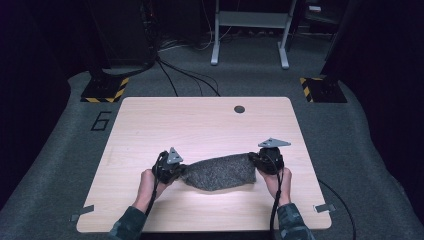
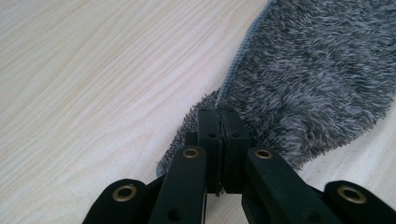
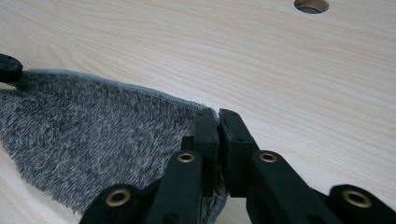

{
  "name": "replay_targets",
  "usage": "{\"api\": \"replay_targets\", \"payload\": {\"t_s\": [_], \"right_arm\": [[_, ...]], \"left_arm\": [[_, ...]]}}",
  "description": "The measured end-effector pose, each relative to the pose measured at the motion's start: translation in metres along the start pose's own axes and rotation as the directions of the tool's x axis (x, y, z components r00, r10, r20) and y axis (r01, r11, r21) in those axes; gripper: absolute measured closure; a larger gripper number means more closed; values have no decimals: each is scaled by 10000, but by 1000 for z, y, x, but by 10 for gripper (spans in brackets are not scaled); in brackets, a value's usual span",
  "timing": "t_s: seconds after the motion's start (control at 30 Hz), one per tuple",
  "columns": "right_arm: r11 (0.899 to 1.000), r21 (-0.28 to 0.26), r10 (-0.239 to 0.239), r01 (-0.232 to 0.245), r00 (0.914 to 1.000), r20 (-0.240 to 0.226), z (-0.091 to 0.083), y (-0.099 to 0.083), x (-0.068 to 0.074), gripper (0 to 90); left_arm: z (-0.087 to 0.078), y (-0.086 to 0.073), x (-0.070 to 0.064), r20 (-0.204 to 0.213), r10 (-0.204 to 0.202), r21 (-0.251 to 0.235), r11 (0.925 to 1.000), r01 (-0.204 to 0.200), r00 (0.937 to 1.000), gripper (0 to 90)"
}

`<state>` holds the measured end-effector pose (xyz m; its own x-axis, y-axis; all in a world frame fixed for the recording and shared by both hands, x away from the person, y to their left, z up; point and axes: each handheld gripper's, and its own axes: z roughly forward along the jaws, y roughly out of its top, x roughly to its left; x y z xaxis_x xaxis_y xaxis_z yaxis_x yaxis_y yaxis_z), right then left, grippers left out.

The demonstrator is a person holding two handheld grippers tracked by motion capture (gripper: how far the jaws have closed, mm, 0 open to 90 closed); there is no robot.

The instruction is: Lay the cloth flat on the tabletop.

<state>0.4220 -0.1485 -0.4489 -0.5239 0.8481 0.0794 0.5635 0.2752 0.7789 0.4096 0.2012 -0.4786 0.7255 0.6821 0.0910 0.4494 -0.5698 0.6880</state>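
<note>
A fuzzy dark grey cloth (image 1: 220, 172) is stretched between my two grippers over the near middle of the wooden table (image 1: 200, 125). My left gripper (image 1: 179, 171) is shut on the cloth's left corner. In the left gripper view its jaws (image 2: 218, 112) pinch the stitched edge of the cloth (image 2: 308, 79). My right gripper (image 1: 255, 161) is shut on the right corner. The right gripper view has the jaws (image 3: 218, 113) closed over the cloth's hemmed edge (image 3: 93, 135), and the left gripper's tip (image 3: 9, 67) at the far left.
A round cable hole (image 1: 239, 109) lies near the table's far edge, also in the right gripper view (image 3: 311, 5). Beyond the table, black cables (image 1: 185, 75) cross the grey carpet, with yellow-black striped bases (image 1: 105, 90) and a white frame (image 1: 250, 30).
</note>
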Motion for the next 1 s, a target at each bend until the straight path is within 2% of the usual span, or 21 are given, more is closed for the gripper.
{"api": "replay_targets", "payload": {"t_s": [0.17, 0.4, 0.5, 0.6, 0.73, 0.83, 0.9, 0.93, 0.97, 1.0], "right_arm": [[10000, -40, 3, -3, 10000, -34, -3, -1, 2, 862], [9995, -238, -227, 223, 9996, -155, -9, -3, 9, 863], [9996, -205, -184, 178, 9994, -285, -9, -6, 12, 864], [9997, -78, -215, 212, 9991, -379, -6, -8, 14, 866], [9998, 135, -140, 146, 9988, -469, 0, -9, 14, 873], [9995, 248, -188, 202, 9984, -541, 7, -5, 10, 879], [9994, 312, -97, 117, 9981, -612, 16, 5, 3, 882], [9993, 332, -125, 143, 9985, -536, 23, 14, -1, 883], [9987, 443, -223, 243, 9988, -446, 31, 25, -7, 883], [9985, 474, -268, 289, 9986, -452, 39, 38, -13, 884]], "left_arm": [[-7, -2, 3, 132, -235, -129, 9996, 237, 9996, 886], [-20, -6, -1, 124, -269, -493, 9984, 275, 9996, 890], [-18, -10, -3, -17, -216, -141, 9997, 215, 9998, 895], [-15, -16, -1, 16, -482, 13, 9988, 482, 9988, 900], [-12, -20, 7, 192, -991, -184, 9949, 995, 9949, 900], [-7, -18, 14, 212, -1174, -185, 9929, 1178, 9929, 900], [1, -10, 26, 362, -1412, -184, 9897, 1420, 9893, 900], [6, -4, 34, 310, -1504, -188, 9884, 1510, 9881, 900], [11, 5, 44, 339, -1633, -118, 9864, 1638, 9860, 900], [14, 16, 53, 159, -1647, -93, 9863, 1649, 9862, 900]]}}
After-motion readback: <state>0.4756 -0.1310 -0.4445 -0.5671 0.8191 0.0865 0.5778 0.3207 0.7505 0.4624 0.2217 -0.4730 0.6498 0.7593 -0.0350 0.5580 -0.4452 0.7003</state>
